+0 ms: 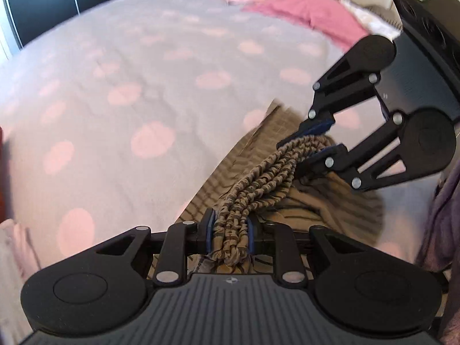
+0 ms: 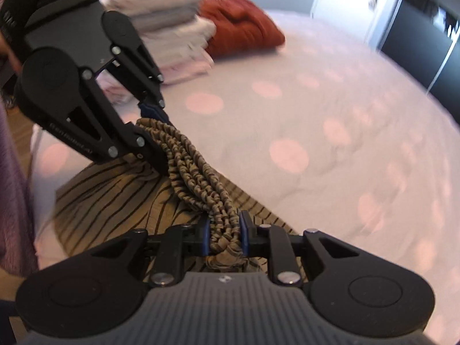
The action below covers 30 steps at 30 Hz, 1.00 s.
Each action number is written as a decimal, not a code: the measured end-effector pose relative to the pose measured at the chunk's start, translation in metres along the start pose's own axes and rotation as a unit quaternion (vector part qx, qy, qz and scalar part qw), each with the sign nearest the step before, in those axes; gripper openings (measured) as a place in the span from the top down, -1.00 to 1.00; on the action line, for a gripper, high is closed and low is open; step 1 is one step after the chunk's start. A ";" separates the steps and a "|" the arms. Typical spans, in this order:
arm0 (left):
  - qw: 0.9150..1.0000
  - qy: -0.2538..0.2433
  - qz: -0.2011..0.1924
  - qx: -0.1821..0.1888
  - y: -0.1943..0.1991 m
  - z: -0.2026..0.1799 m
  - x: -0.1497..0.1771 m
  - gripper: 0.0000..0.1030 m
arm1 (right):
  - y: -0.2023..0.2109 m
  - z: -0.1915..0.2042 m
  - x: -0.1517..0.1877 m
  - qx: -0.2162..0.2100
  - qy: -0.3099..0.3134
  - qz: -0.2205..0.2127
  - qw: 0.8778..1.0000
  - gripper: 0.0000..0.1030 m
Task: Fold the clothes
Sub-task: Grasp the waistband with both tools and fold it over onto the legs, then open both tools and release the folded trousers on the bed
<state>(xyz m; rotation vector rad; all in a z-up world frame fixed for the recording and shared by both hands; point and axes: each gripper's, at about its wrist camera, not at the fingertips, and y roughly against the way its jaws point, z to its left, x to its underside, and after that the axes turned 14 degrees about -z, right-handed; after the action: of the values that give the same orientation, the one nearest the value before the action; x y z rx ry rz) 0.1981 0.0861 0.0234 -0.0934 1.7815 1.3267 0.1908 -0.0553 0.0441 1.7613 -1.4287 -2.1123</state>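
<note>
Gathered elastic waistband [image 1: 230, 238] of the tan striped garment [image 2: 115, 201] lies clamped in the left gripper [image 1: 229, 237] and the right gripper [image 2: 223, 234], its length running short between them, cloth trailing onto the spotted bedspread [image 1: 143, 86] below.

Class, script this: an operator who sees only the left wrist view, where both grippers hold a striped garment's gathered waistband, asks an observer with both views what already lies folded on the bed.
Operator: Any finished laundry? I see only the spotted bedspread and pink pillows.
Observer: Yes, a stack of folded pale laundry sits on the bedspread.
Operator: Anything beside it?
Observer: A rust-red folded garment lies against the stack.
</note>
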 end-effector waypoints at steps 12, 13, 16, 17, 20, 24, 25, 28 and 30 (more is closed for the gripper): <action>0.997 0.056 0.035 -0.035 -0.035 0.040 0.020 0.05 | -0.053 -0.050 0.035 0.028 -0.079 0.019 0.996 -0.11; 0.997 0.067 0.027 -0.037 -0.033 0.044 0.017 0.03 | -0.050 -0.053 0.036 0.033 -0.089 0.016 0.995 -0.11; 0.995 0.085 0.006 -0.057 -0.014 0.043 0.011 0.02 | -0.035 -0.059 0.035 0.049 -0.115 -0.005 0.992 -0.12; 0.994 0.090 -0.002 -0.061 -0.008 0.042 0.011 0.02 | -0.031 -0.060 0.034 0.055 -0.124 -0.017 0.991 -0.13; 0.991 0.102 -0.026 -0.084 0.007 0.040 0.013 0.03 | -0.022 -0.064 0.031 0.064 -0.156 -0.030 0.985 -0.11; 0.988 0.110 -0.057 -0.097 0.024 0.031 0.019 0.04 | -0.008 -0.061 0.034 0.080 -0.181 -0.022 0.980 0.06; 0.987 0.113 -0.063 -0.096 0.030 0.029 0.021 0.05 | -0.003 -0.058 0.036 0.083 -0.182 -0.022 0.980 0.10; 0.987 0.130 -0.064 -0.076 0.042 0.017 0.030 0.49 | 0.010 -0.048 0.046 0.078 -0.194 -0.025 0.978 0.51; 0.988 0.122 -0.065 -0.067 0.049 0.002 0.037 0.52 | 0.016 -0.038 0.054 0.062 -0.205 -0.022 0.977 0.70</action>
<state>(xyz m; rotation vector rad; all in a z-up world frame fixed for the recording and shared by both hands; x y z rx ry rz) 0.1508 0.1240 0.0340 -0.4551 1.8503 1.3864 0.1936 -0.1172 0.0166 1.4585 -1.6554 -2.5740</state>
